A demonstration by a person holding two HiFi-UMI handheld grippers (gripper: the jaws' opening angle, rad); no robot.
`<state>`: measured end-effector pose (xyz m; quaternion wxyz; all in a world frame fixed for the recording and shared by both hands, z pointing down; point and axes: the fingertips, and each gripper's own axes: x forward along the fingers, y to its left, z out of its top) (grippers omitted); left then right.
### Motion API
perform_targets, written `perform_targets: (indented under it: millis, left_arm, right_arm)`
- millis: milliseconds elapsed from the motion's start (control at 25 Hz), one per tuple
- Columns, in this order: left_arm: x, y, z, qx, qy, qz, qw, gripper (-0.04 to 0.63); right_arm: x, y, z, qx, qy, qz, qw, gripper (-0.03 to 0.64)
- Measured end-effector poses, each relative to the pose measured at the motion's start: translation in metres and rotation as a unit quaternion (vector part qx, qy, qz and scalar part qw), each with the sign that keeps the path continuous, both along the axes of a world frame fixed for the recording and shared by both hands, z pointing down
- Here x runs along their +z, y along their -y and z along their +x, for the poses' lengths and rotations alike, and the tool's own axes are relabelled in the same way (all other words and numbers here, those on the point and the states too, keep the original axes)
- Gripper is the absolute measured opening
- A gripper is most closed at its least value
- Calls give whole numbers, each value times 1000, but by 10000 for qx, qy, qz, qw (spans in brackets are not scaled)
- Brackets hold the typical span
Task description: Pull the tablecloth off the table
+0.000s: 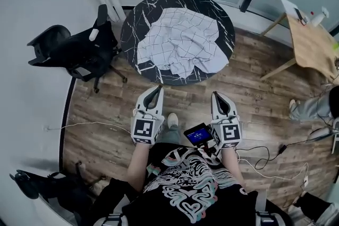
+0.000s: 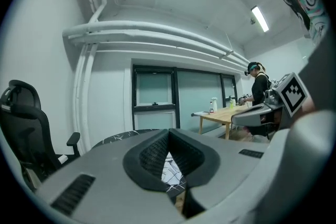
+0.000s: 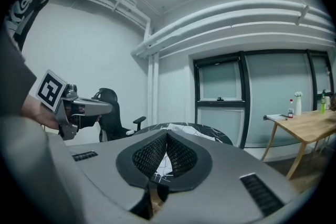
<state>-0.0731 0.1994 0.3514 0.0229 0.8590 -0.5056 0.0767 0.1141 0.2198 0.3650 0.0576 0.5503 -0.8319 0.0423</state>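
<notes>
- The round black marble table stands at 12 o'clock from the person, straight ahead of both tools. This looks like a stance chosen for drawing the cloth back toward the body.
- A black office chair sits at 10 o'clock, just beside the table, and a wooden table at 2 o'clock, well apart. Neither blocks the near side, judging by the bare floor there.
- The white grid tablecloth lies crumpled on the tabletop, bunched toward the middle. Dark marble shows all round it. Its edge at 6 o'clock comes close to the near rim, probably the easiest place to catch it.
- The left gripper and right gripper are held side by side, short of the table, both aimed at 12 o'clock. This suggests a two-handed grab.
- Both pairs of jaws are pressed together with nothing between them. The cloth shows only beyond the tips, so they must spread before pinching it.
</notes>
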Motion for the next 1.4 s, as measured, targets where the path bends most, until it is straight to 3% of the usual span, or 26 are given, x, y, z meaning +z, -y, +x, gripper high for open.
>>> perform_targets:
  millis: [400,680,760,880,1120,1400]
  left_arm:
    - [10,99,-25,100,-39,-169,9998,28]
    - [19,152,-38,263,-27,-203,9994,28]
    - [21,165,-38,358,-68,-216,9991,28]
    - [27,181,-35,539,-137,-331,9979,28]
    - [36,196,-18,1057,-459,-534,9919,28]
    - [45,213,-10,1048,-382,-584,9920,28]
  right_arm:
    - [8,91,-27,-20,-43,-129,9999,32]
    - [20,138,-48,-126,-257,-243,9993,32]
    - [23,149,-52,-140,-522,-230,9983,32]
    - [26,162,-54,-45,-944,-275,9951,32]
    - [29,174,-40,252,-1049,-380,9934,32]
    - [35,183,-26,394,-1021,-520,9926,34]
